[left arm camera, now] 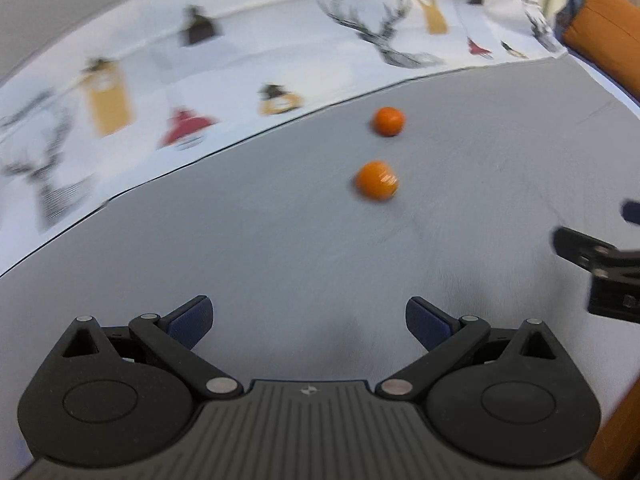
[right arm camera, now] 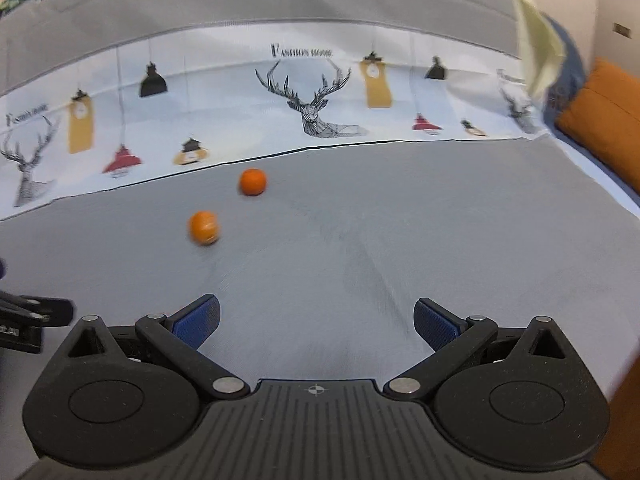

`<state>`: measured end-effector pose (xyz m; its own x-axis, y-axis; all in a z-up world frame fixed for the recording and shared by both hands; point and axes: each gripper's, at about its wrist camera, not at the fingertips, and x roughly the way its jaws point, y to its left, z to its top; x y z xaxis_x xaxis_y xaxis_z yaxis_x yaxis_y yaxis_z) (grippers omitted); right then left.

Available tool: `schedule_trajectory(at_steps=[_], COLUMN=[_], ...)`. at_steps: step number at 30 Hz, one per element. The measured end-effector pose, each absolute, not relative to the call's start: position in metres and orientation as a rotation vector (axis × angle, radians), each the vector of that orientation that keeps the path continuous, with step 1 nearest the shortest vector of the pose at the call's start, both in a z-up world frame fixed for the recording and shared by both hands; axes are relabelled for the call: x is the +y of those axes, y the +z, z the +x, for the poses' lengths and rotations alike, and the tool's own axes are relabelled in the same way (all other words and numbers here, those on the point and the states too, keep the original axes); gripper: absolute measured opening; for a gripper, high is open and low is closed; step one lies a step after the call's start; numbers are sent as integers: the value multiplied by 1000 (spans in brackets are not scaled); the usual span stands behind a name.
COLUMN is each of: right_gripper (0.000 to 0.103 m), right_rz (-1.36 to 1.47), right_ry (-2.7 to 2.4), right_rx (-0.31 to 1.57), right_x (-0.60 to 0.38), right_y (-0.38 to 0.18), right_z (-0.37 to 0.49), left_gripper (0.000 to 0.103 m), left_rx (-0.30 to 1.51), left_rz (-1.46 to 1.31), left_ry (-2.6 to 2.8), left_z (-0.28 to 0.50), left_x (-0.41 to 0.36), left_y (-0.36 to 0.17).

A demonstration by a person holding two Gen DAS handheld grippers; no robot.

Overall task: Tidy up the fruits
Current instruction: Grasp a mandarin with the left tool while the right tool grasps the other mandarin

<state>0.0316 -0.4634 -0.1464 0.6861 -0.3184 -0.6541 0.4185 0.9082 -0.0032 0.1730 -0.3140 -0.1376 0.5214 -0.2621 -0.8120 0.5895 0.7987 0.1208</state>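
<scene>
Two small orange fruits lie apart on a grey surface. In the left wrist view the nearer orange [left arm camera: 376, 180] is blurred and the farther orange [left arm camera: 388, 121] sits behind it. In the right wrist view the nearer orange [right arm camera: 204, 227] is left of centre and the farther orange [right arm camera: 253, 182] is behind it. My left gripper [left arm camera: 309, 322] is open and empty, well short of the fruits. My right gripper [right arm camera: 316, 322] is open and empty, to the right of the fruits. Part of the right gripper [left arm camera: 592, 256] shows at the right edge of the left view.
A white cloth with deer and lamp prints [right arm camera: 312, 108] covers the back of the surface. An orange cushion [right arm camera: 608, 120] lies at the far right. A pale cloth [right arm camera: 540, 56] hangs at the upper right. The left gripper's edge [right arm camera: 28, 316] shows at the left.
</scene>
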Motion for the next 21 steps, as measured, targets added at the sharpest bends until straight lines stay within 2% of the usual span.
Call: schedule_trajectory(at_steps=[3, 8, 17, 18, 19, 20, 21], right_gripper=[102, 102, 102, 102, 102, 102, 102], right_rz=[121, 123, 48, 50, 49, 46, 42], right_ry=[-399, -305, -130, -121, -116, -113, -113], right_rx=[721, 734, 657, 654, 651, 646, 643], right_x=[-498, -536, -540, -537, -535, -532, -530], right_y=[-178, -227, -238, -237, -237, -238, -238], right_z=[83, 155, 247, 251, 256, 259, 261], left_gripper=[103, 103, 102, 100, 88, 69, 54], left_rx=[916, 863, 783, 779, 769, 755, 737], left_rz=[395, 457, 474, 472, 468, 473, 491], left_ry=[-573, -634, -749, -747, -757, -774, -795], left_z=[214, 256, 283, 284, 282, 277, 270], left_x=[-357, -407, -397, -397, -396, -395, -396], left_y=[-167, -202, -210, -209, -207, -204, -201])
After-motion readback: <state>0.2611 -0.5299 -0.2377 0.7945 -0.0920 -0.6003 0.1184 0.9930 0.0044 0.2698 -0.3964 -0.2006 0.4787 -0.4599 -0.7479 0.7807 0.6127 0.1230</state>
